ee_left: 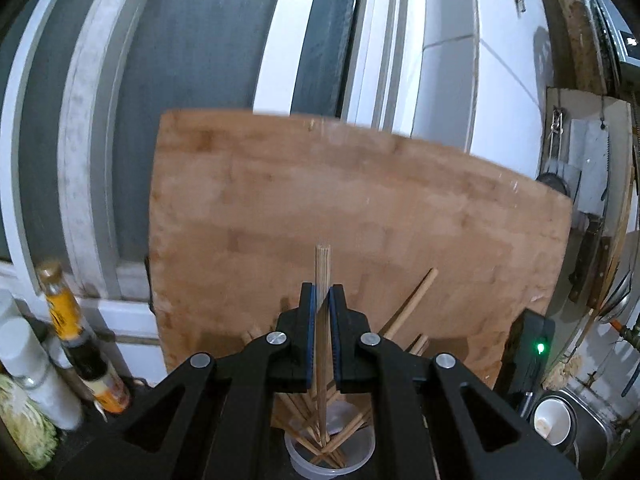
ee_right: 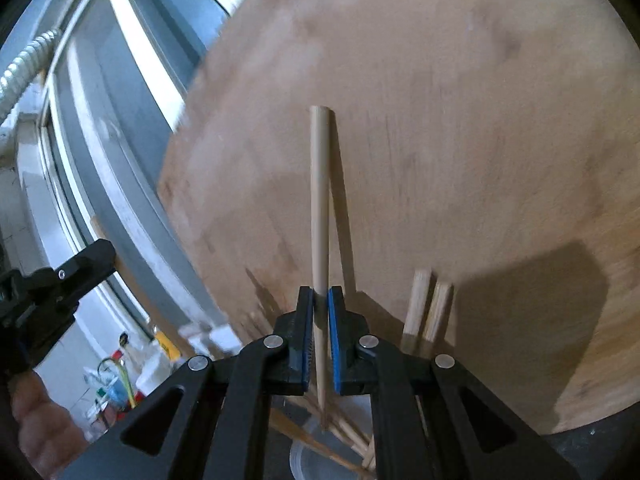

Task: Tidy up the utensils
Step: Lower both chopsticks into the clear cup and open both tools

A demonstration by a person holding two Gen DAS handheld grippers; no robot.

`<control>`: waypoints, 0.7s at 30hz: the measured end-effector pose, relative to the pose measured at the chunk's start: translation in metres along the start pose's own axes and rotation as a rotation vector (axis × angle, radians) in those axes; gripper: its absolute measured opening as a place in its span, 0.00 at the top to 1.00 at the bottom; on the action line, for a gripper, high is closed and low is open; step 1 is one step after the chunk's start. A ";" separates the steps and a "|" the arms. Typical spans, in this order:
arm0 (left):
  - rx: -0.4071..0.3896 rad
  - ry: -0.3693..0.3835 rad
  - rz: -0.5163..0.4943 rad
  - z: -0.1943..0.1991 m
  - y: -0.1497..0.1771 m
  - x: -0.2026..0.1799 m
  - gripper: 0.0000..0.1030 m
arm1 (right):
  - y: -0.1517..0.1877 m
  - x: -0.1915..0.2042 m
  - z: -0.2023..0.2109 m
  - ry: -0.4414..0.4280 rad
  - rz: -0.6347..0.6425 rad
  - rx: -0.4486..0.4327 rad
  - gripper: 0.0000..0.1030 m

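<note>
Left tool clamped on chopstick, right tool clamped on another chopstick, both over plastic cup of sticks. I judge them light, stiff, smooth; I'd grip mid-shaft.

Left gripper: matte black plastic, 2 jaws faced with blue ribbed pads, black linkage arms fanning out toward 5 and 7 o'clock, 4 round silver pivot pins, triangular cutouts in the outer arms. Right gripper: same build, same blue pads and 4 silver pins. Bare hand at 8 o'clock in the right wrist view; no sleeve visible.
</note>
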State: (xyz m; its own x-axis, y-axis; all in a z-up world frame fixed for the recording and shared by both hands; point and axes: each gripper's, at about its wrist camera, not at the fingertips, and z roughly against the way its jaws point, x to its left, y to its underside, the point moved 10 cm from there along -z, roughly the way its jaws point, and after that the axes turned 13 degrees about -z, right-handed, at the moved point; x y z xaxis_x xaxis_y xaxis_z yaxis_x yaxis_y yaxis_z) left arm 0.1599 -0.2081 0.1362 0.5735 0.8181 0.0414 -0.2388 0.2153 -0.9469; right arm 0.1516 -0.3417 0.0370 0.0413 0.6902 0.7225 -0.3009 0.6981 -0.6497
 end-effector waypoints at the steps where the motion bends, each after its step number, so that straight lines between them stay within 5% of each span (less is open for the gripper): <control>1: 0.004 0.006 0.012 -0.004 0.006 0.001 0.94 | 0.003 -0.001 -0.003 0.013 0.009 0.019 0.92; 5: -0.009 0.072 0.068 -0.008 0.024 0.000 0.94 | 0.010 -0.001 -0.008 0.059 0.063 0.057 0.92; 21: 0.072 0.135 0.142 -0.045 0.075 0.005 0.94 | 0.038 -0.015 -0.035 0.094 0.008 0.242 0.91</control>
State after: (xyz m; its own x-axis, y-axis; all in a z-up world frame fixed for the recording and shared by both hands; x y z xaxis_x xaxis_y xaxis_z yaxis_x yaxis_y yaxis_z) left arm 0.1802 -0.2114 0.0516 0.6291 0.7649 -0.1383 -0.3769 0.1446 -0.9149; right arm 0.1730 -0.3189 -0.0069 0.1231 0.7184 0.6846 -0.5200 0.6343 -0.5721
